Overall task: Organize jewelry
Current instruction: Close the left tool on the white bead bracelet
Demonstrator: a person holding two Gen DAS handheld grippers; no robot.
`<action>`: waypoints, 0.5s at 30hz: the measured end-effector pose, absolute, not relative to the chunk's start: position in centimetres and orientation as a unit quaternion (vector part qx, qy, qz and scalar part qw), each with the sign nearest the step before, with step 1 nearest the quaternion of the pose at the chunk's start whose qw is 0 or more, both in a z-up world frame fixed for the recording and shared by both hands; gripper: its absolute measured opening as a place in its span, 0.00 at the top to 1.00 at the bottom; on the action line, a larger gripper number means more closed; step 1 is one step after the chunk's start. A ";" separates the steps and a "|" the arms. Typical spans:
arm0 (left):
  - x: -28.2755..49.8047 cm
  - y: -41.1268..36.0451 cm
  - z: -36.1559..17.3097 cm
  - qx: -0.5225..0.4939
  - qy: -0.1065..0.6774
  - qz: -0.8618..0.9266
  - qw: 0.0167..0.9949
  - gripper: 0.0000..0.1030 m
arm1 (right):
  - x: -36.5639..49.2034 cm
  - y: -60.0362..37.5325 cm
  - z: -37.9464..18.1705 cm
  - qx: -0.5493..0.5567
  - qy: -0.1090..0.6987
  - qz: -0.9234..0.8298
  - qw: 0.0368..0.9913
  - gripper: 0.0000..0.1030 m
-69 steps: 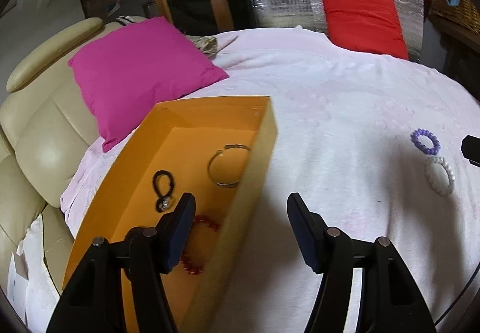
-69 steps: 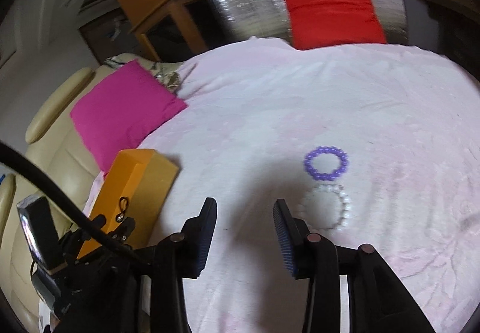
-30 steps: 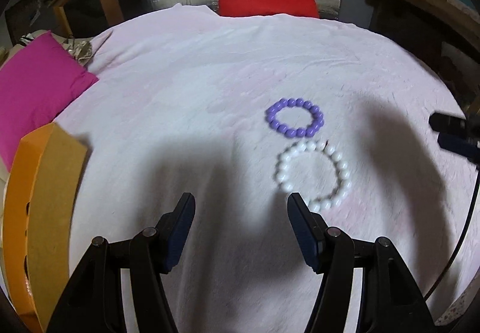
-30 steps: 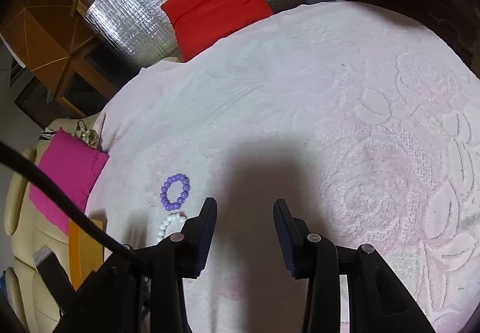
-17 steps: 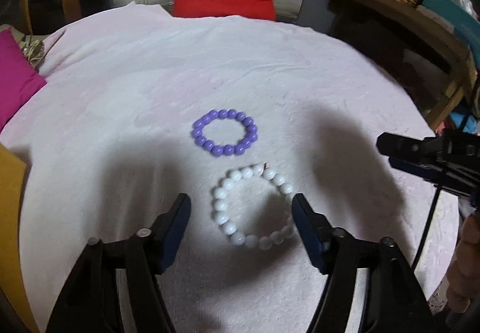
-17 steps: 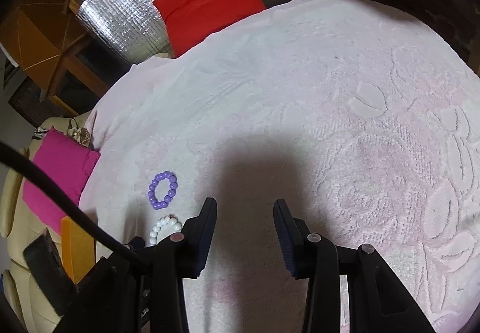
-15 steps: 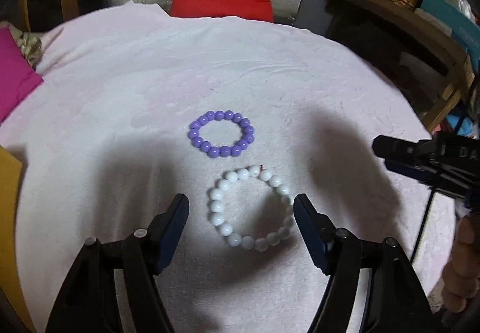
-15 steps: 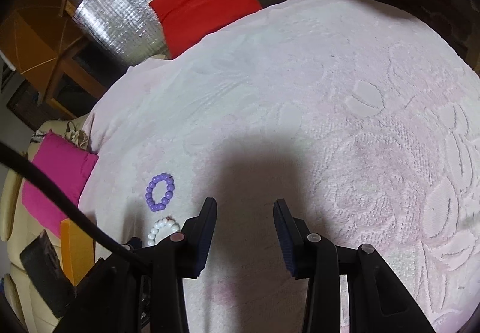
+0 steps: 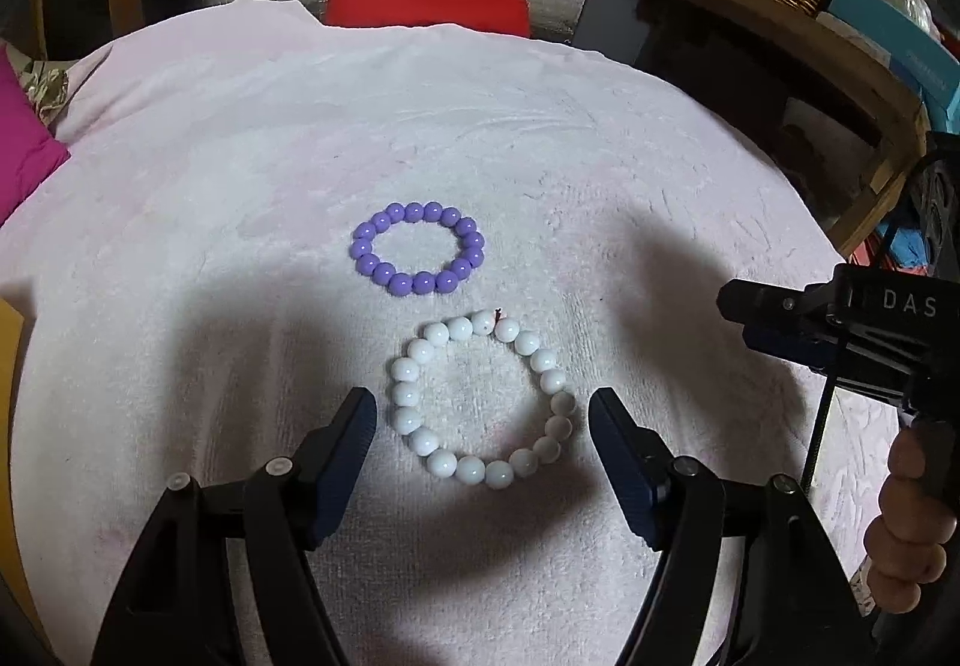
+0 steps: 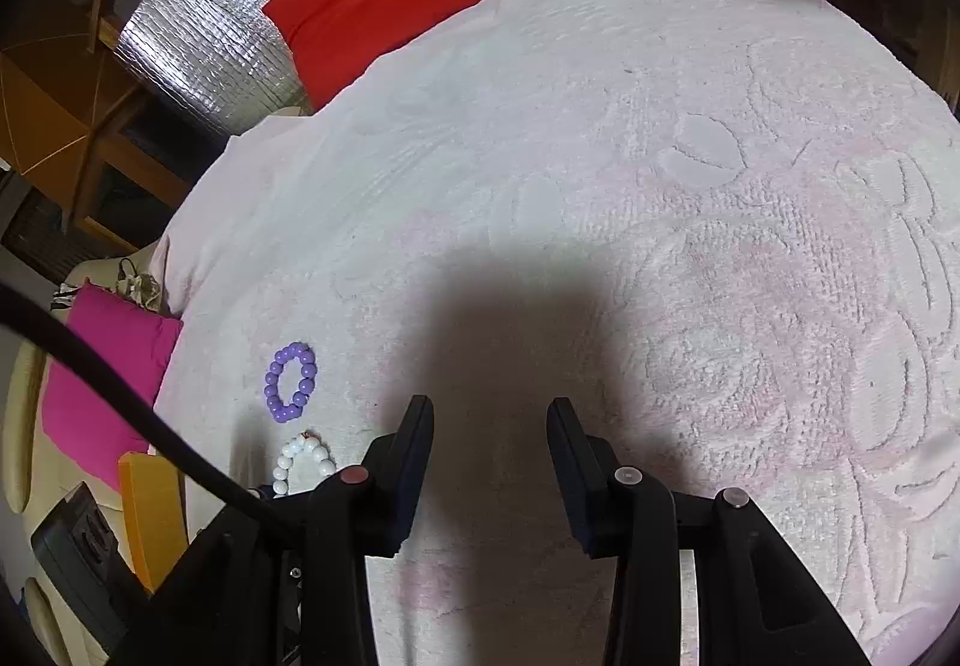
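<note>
Now, in the left wrist view, the left gripper (image 9: pixel 483 420) hangs over the pink towel (image 9: pixel 240 186) with the white bead bracelet (image 9: pixel 483 402) lying right between its two fingers. Its jaws have just been opening and stand wide apart, one on each side of the ring of beads, with neither pad pressing on it. A second ago the bracelet lay ahead and to the right of the fingers; it is now centred between them, and the orange box that filled this view earlier shows only as a sliver at the left edge. The purple bead bracelet (image 9: pixel 418 249) lies just beyond the white one, apart from it. At the right edge the right gripper (image 9: pixel 780 315) enters, held by a hand (image 9: pixel 909 522).

From the right wrist view, the right gripper (image 10: pixel 489 435) is partly open with nothing between its fingers, only bare towel (image 10: pixel 660 186) in shadow. The purple bracelet (image 10: pixel 291 381) and the white one (image 10: pixel 303 459) sit off to its left, near the orange box (image 10: pixel 150 516).

The left side looks lined up to close on the white bracelet and carry it to the box; the purple one would remain.
</note>
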State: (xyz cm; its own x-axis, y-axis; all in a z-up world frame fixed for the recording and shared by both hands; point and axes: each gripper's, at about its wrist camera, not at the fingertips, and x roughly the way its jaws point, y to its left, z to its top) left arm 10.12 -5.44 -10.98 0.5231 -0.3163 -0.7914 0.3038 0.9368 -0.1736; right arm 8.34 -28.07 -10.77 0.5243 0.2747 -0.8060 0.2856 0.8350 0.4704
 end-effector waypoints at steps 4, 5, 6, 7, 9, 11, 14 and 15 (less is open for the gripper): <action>10.1 -5.7 -11.0 -0.002 0.454 -0.180 0.873 0.28 | 8.1 -28.1 -10.6 0.278 0.486 -0.007 0.829 0.59; 10.2 -5.7 -11.1 -0.002 0.453 -0.178 0.874 0.28 | 8.1 -28.1 -10.6 0.277 0.486 -0.008 0.829 0.59; 10.5 -5.8 -11.1 -0.002 0.452 -0.176 0.874 0.28 | 8.1 -28.1 -10.6 0.277 0.486 -0.008 0.829 0.59; 10.5 -5.7 -11.2 -0.001 0.453 -0.174 0.875 0.28 | 8.1 -28.1 -10.7 0.278 0.487 -0.007 0.828 0.59; 10.4 -5.5 -11.2 -0.003 0.453 -0.172 0.875 0.28 | 8.2 -27.9 -10.7 0.276 0.490 -0.007 0.827 0.59; 10.3 -5.5 -11.1 -0.002 0.452 -0.171 0.876 0.28 | 8.4 -27.6 -10.8 0.274 0.491 -0.007 0.827 0.59; 10.3 -5.5 -11.2 -0.001 0.451 -0.170 0.876 0.28 | 8.5 -27.4 -10.7 0.274 0.490 -0.007 0.828 0.59; 10.2 -5.5 -11.1 0.000 0.451 -0.169 0.876 0.29 | 8.5 -27.4 -10.7 0.273 0.490 -0.007 0.828 0.59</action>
State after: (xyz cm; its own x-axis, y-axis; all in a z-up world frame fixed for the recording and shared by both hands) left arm 10.19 -5.51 -11.09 0.5360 -0.2963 -0.7905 0.2961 0.9429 -0.1527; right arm 8.51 -27.43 -10.73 0.5199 0.2560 -0.8150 0.2794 0.8506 0.4455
